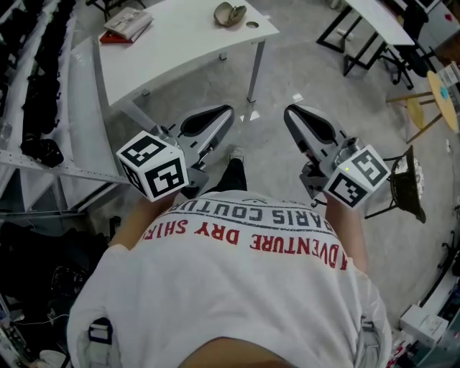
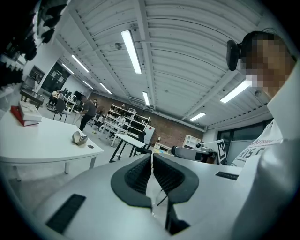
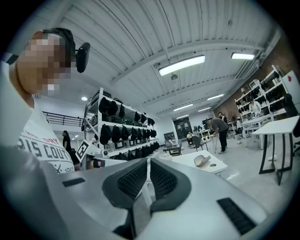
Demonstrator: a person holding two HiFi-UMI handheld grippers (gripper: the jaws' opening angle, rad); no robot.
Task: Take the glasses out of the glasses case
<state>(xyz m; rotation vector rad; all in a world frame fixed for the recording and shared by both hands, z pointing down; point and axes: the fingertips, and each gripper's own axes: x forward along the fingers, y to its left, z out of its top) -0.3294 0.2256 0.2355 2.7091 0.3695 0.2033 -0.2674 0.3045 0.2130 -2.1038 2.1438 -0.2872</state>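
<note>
We are holding the left tongs (image 1: 224, 113) and right tongs (image 1: 293, 115) at our chest, both pressed together, empty. The glasses case (image 1: 230, 13) is lying open on the white worktop (image 1: 180, 39), well apart.

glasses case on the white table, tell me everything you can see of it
The glasses case is a small, rounded clamshell in tan, and it looks like a hard shell. It seems to lie open, with its two halves splayed apart. It sits near a corner of the white table, just beside a round hole in the tabletop. Only the table touches it. It is too small in every view to tell whether glasses are inside.
</note>
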